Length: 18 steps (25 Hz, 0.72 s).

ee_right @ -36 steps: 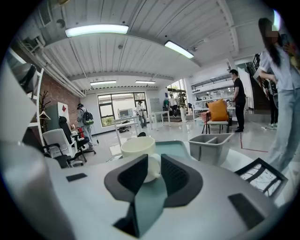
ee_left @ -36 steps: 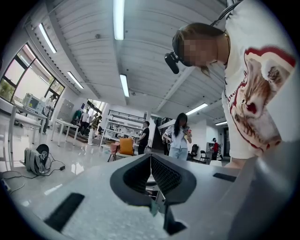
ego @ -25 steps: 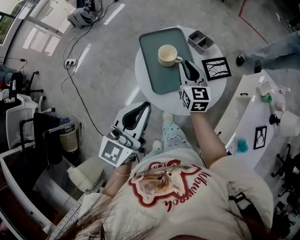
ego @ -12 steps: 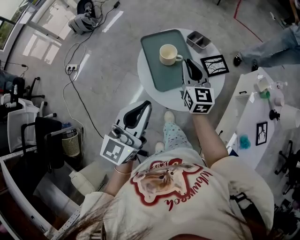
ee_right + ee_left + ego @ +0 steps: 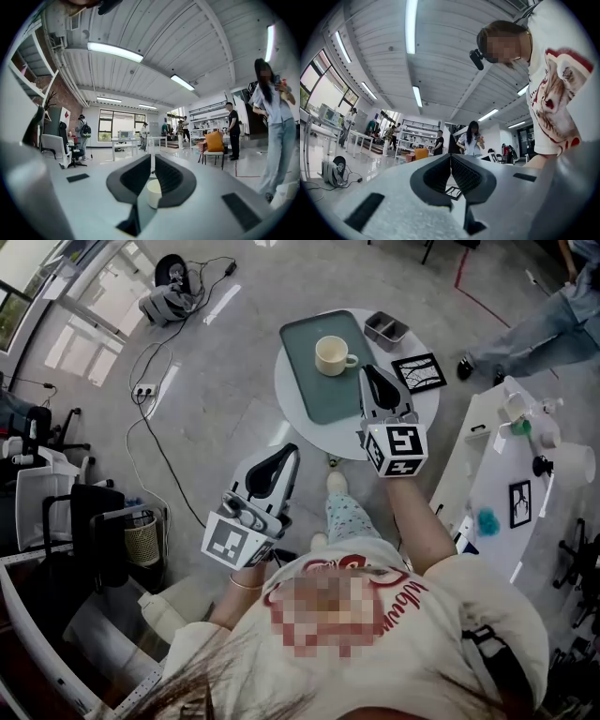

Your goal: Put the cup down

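A cream cup with its handle to the right stands upright on the green tray, on a round white table. My right gripper hovers just right of the cup, over the tray's right edge, shut and holding nothing. In the right gripper view its jaws meet at the tips, and the cup shows beyond them, apart. My left gripper hangs off the table's near side above the floor, shut and empty. In the left gripper view it points up towards the room.
A small metal tray and a black-and-white marker card lie at the table's right. A white side table with small items stands further right. A person's legs are at top right. Cables and a waste basket are on the left.
The head view has drifted a little, so the table sits slightly differently in frame. The cup stays on the tray and both grippers keep about the same places.
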Motion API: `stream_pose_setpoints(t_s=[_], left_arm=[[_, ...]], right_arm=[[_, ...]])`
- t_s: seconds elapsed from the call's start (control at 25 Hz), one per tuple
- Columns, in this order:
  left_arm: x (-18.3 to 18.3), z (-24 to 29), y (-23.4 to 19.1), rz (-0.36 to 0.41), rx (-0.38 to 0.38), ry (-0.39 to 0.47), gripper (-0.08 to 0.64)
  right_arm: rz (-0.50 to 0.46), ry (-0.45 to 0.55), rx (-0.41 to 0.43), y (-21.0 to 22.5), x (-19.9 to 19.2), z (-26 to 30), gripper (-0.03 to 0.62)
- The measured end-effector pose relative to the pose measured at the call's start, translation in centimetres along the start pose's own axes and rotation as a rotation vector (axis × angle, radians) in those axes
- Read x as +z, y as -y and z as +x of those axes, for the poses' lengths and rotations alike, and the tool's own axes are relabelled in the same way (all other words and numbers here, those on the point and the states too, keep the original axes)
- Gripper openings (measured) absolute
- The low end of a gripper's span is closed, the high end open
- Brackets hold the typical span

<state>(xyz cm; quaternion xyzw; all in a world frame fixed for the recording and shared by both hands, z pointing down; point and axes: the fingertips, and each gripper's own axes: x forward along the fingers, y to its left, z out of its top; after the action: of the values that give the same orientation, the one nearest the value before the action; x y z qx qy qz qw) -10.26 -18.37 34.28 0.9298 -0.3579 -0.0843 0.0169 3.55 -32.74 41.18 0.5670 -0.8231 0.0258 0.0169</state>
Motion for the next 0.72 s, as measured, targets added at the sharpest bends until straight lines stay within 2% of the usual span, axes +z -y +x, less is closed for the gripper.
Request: stream_pose_setpoints(t_s=[0.44, 0.72], left_arm=[[2.0, -2.7, 2.3, 0.052, -0.020, 0.043, 0.015], [3.0, -4.9, 3.3, 0.056, -0.030, 0.051, 0.015]], right_arm=[[-0.037, 0.045, 0.008, -3.0, 3.3, -4.7, 0.034], [-0.048, 0.069, 0.029, -5.6, 5.3, -7.5, 0.028]])
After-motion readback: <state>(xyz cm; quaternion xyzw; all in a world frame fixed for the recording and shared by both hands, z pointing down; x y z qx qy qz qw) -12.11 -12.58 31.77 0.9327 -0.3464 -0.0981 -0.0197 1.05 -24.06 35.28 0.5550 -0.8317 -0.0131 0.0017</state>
